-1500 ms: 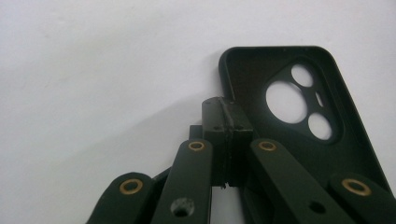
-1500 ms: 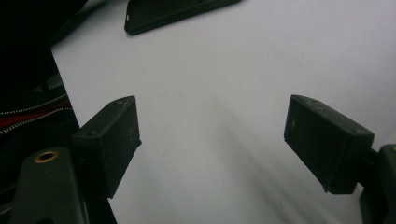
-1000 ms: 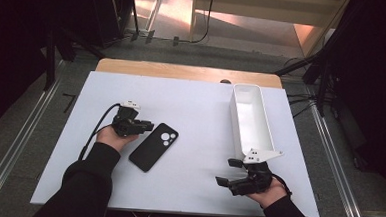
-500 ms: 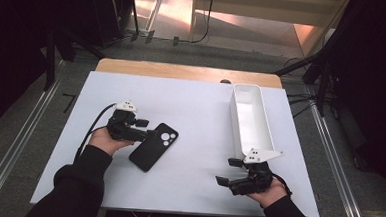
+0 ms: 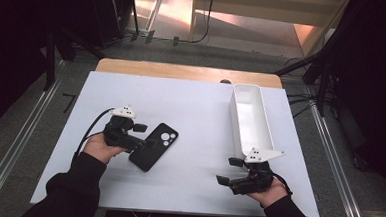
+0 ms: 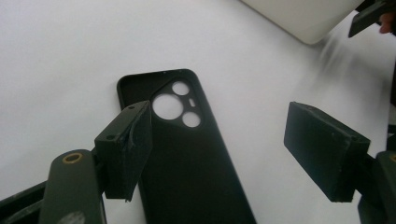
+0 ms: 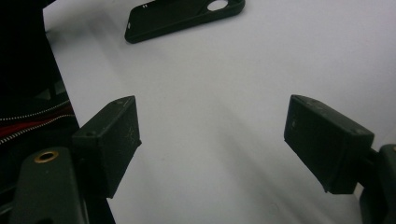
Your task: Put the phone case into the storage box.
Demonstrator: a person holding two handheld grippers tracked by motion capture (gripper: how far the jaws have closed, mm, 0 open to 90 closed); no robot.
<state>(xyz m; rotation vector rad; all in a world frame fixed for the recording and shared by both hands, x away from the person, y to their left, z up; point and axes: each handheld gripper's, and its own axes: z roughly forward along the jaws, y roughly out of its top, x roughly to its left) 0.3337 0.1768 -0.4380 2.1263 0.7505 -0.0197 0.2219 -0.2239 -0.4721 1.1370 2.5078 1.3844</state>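
Note:
A black phone case [image 5: 154,146] lies flat on the white table [image 5: 196,108], its camera cut-outs toward the far end. My left gripper [image 5: 145,136] hovers at its left edge. The jaws have just been opening and stand wide apart. In the left gripper view the phone case [image 6: 187,154] lies under the left gripper [image 6: 224,149], and neither pad presses on it. My right gripper [image 5: 229,171] rests open near the front right of the table. In the right gripper view the right gripper [image 7: 212,140] has only bare table between its jaws, with the phone case [image 7: 182,16] farther off.
A long white tray [image 5: 250,121] stands empty along the right side of the table, just beyond the right hand. Its corner [image 6: 303,14] is in the left gripper view. A dark sleeve [image 7: 28,93] lies at the table's near edge. A wooden strip [image 5: 183,70] borders the far edge.
The left gripper's jaws have spread wide, and the left hand has drawn back a little toward the near left. The phone case and the right gripper have not moved.

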